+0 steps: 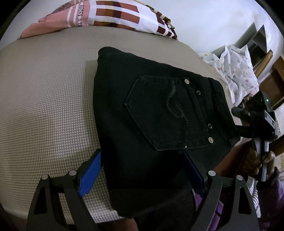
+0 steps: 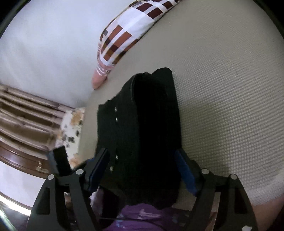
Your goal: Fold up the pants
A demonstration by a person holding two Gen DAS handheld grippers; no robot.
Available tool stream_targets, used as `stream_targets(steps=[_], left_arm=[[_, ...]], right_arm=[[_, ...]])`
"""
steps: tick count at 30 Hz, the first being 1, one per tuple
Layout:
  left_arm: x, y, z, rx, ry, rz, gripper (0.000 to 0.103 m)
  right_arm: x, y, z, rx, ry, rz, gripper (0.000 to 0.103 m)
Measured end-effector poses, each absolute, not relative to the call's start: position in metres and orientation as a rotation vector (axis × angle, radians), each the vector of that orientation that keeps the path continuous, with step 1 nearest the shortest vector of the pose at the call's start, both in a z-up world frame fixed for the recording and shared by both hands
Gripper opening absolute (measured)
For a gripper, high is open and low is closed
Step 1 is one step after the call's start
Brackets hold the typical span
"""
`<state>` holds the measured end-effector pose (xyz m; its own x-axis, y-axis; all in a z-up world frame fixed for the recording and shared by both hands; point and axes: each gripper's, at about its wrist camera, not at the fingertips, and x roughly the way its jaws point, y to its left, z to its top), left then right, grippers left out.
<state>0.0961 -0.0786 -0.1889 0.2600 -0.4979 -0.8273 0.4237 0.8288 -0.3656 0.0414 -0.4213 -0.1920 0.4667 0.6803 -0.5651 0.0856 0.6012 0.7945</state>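
Black pants (image 1: 159,110) lie folded on the bed (image 1: 44,99); left gripper (image 1: 142,168) and right gripper (image 2: 142,165) both gape wide.

Both left gripper (image 1: 142,170) and right gripper (image 2: 142,170) spread wide.

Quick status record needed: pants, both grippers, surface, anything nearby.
pants: black pants folded into a compact stack, back pocket facing up
surface: beige textured bed cover
left gripper: open, fingers either side of the stack's near edge
right gripper: open, straddling the stack
nearby: patterned pillow beyond the pants; spotted white cloth off the bed's side
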Motion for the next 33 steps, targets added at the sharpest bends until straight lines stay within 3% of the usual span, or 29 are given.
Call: stream_targets(steps=[5,10,12,15,17,18,19,20,22,27,28,33], left_arm=[[0.097,-0.079,-0.189,-0.072,1.153,-0.623,0.087],[0.097,-0.081,-0.192,-0.082,1.160,-0.614,0.087],[0.096,-0.081,-0.192,-0.076,1.159,-0.612,0.087],[0.097,-0.083,-0.192,-0.072,1.162,-0.609,0.087],[0.098,-0.084,-0.192,-0.071,1.163,-0.608,0.087],[0.098,-0.084,-0.192,-0.069,1.162,-0.606,0.087],[0.098,-0.085,-0.192,-0.068,1.161,-0.606,0.087],[0.098,-0.085,-0.192,-0.070,1.158,-0.608,0.087],[0.096,-0.086,-0.190,-0.066,1.140,-0.608,0.087],[0.092,-0.094,-0.185,-0.004,1.106,-0.614,0.087],[0.092,-0.095,-0.186,0.003,1.105,-0.615,0.087],[0.092,-0.093,-0.188,-0.013,1.105,-0.612,0.087]], right_arm=[[0.048,-0.419,-0.195,0.901,1.033,0.473,0.075],[0.048,-0.404,-0.180,0.734,1.038,0.494,0.051],[0.052,-0.409,-0.185,0.735,1.044,0.480,0.051],[0.062,-0.414,-0.192,0.783,1.035,0.489,0.069],[0.070,-0.412,-0.195,0.802,1.026,0.494,0.070],[0.072,-0.410,-0.193,0.785,1.025,0.490,0.066],[0.072,-0.406,-0.189,0.747,1.022,0.476,0.042],[0.071,-0.403,-0.187,0.711,1.029,0.455,0.031],[0.068,-0.402,-0.185,0.683,1.030,0.420,0.023],[0.055,-0.411,-0.171,0.715,0.951,0.391,0.013],[0.053,-0.415,-0.169,0.724,0.936,0.387,0.006],[0.051,-0.429,-0.182,0.734,0.949,0.371,0.006]])
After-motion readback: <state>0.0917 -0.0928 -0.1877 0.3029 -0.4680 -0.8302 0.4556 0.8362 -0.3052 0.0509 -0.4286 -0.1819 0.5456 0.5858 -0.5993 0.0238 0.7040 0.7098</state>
